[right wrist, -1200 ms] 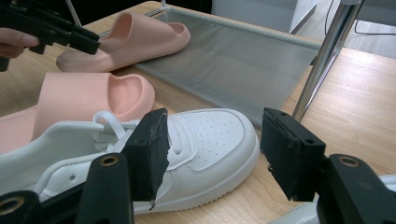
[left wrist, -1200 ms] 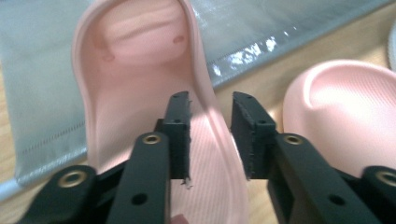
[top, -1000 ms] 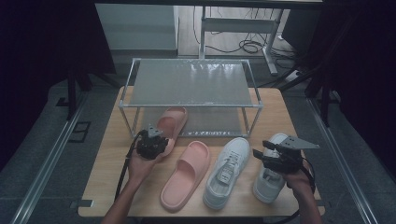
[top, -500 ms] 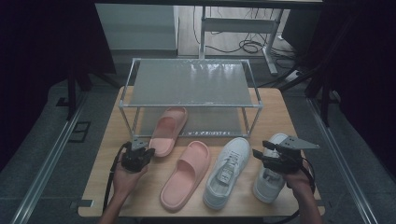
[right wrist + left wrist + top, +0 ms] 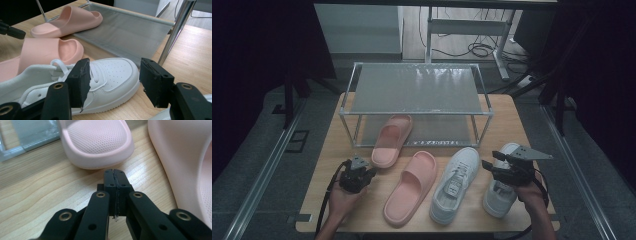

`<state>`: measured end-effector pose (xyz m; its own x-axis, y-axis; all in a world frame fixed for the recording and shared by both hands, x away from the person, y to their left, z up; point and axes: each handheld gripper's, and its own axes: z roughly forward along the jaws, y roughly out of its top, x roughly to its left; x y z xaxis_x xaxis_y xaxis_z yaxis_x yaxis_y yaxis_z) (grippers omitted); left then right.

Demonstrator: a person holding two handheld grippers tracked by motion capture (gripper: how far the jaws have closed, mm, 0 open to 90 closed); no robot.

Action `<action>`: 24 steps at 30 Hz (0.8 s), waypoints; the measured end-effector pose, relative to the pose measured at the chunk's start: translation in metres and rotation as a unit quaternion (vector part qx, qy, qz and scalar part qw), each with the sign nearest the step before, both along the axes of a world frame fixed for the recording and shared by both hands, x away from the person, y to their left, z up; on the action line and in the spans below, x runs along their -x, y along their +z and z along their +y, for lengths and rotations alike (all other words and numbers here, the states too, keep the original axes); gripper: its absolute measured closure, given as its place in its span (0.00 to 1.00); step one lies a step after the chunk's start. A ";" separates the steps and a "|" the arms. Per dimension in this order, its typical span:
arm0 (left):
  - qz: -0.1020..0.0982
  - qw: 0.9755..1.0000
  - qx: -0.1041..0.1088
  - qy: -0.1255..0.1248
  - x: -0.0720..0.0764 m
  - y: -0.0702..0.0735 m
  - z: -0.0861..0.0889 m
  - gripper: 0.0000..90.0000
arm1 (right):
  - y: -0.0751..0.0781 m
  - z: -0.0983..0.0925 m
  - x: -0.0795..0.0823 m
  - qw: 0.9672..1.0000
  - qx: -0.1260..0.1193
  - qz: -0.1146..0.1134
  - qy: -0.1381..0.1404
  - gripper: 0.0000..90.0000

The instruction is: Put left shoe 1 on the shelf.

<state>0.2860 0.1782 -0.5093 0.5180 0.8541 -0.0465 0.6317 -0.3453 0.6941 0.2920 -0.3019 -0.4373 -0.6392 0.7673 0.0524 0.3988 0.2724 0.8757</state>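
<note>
On the wooden desk (image 5: pixel 337 200), four pieces of footwear lie in front of a low metal rack (image 5: pixel 417 95). The far pink slipper (image 5: pixel 392 140) has its toe end pushed in on the rack's lower shelf, its heel sticking out onto the desk. Beside it, nearer the person, lies the second pink slipper (image 5: pixel 409 187), then a white sneaker (image 5: pixel 455 184), then another white sneaker (image 5: pixel 501 192) at the right. The left tongs (image 5: pixel 362 169) sit low over the desk just short of the far slipper's heel, their jaws pressed together with nothing between them; in the left gripper view the closed tips (image 5: pixel 115 173) stop just before that heel (image 5: pixel 100 142), not touching it. The right tongs (image 5: pixel 491 160) hover above the rightmost sneaker, jaws spread wide and empty.
</note>
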 end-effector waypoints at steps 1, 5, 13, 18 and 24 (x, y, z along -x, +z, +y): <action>0.000 1.000 -0.002 -0.001 -0.001 0.000 -0.001 1.00 | 0.000 0.000 0.000 1.000 0.000 0.000 0.000 0.47; 0.003 1.000 -0.008 -0.004 -0.005 -0.002 -0.005 1.00 | 0.000 -0.001 0.000 1.000 0.000 0.000 0.000 0.47; 0.011 1.000 -0.010 -0.007 -0.012 -0.004 -0.010 1.00 | -0.001 -0.002 -0.001 1.000 -0.001 0.001 -0.002 0.47; 0.012 1.000 -0.014 -0.008 -0.017 -0.002 -0.013 1.00 | -0.001 -0.002 -0.001 1.000 -0.001 0.001 -0.001 0.47; 0.018 1.000 -0.014 -0.012 -0.028 -0.002 -0.017 0.99 | -0.001 -0.002 -0.001 1.000 -0.001 0.002 -0.001 0.47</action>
